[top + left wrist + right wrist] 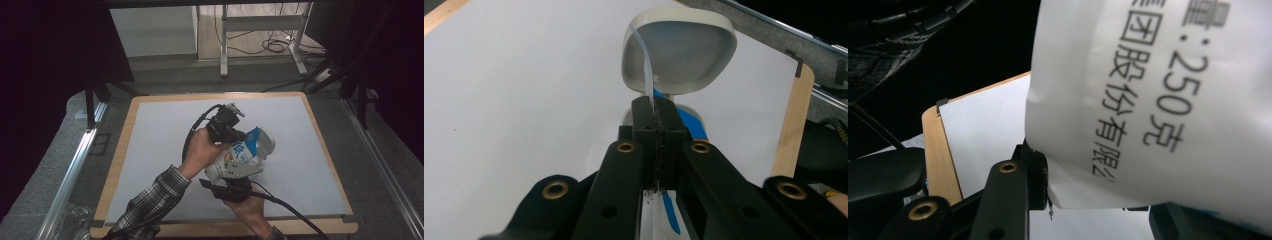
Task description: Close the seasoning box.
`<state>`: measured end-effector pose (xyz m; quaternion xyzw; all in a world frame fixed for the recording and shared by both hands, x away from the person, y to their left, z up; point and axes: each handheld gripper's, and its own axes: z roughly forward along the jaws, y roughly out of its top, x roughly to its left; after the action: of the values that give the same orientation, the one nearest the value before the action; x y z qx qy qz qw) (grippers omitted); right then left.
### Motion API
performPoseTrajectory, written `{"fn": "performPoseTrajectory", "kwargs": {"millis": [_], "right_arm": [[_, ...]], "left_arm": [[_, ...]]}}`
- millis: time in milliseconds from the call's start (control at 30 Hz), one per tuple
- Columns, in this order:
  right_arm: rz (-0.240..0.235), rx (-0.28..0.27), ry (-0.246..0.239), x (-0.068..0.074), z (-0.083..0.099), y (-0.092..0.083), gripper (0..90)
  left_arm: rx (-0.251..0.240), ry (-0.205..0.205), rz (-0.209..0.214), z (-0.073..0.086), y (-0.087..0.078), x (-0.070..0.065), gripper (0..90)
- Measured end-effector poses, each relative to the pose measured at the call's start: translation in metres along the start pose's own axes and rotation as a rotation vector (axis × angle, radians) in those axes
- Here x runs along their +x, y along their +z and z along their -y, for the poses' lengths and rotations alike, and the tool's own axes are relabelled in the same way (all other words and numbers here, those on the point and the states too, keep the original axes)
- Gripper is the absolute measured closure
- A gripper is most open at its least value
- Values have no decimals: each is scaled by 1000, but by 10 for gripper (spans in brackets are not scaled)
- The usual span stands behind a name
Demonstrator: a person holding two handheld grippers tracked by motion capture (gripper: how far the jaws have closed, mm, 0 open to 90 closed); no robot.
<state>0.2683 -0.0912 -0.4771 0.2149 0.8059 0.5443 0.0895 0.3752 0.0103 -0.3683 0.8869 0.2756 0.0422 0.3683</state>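
A white pouch (240, 157) with blue print and a coloured label is held up over the white mat (160, 145), between both grippers. My left gripper (244, 135) is shut on the thin rim of the pouch's open mouth (679, 55); in the left gripper view its jaws (655, 107) pinch that rim edge-on, with the blue print (691, 125) behind. My right gripper (234, 184) grips the pouch's lower end from the near side. In the right gripper view the pouch (1158, 100) with black printed characters sits between the jaws (1098, 197), which press on its sides.
The mat lies on a table with a wooden rim (119, 165). Metal rails (75, 170) run along both sides of the table. Desk legs (224, 45) and floor cables (275, 46) stand beyond the far edge. Dark curtains hang left and right.
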Motion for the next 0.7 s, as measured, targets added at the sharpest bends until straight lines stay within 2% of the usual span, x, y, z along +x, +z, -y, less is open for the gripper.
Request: {"fn": "performPoseTrajectory", "kwargs": {"millis": [400, 700], "right_arm": [[-11, -9, 22, -1, -1, 0, 634], [-5, -11, 18, -1, -1, -1, 635]], "left_arm": [[16, -2, -1, -3, 1, 0, 899], [18, 1, 0, -4, 2, -1, 899]]}}
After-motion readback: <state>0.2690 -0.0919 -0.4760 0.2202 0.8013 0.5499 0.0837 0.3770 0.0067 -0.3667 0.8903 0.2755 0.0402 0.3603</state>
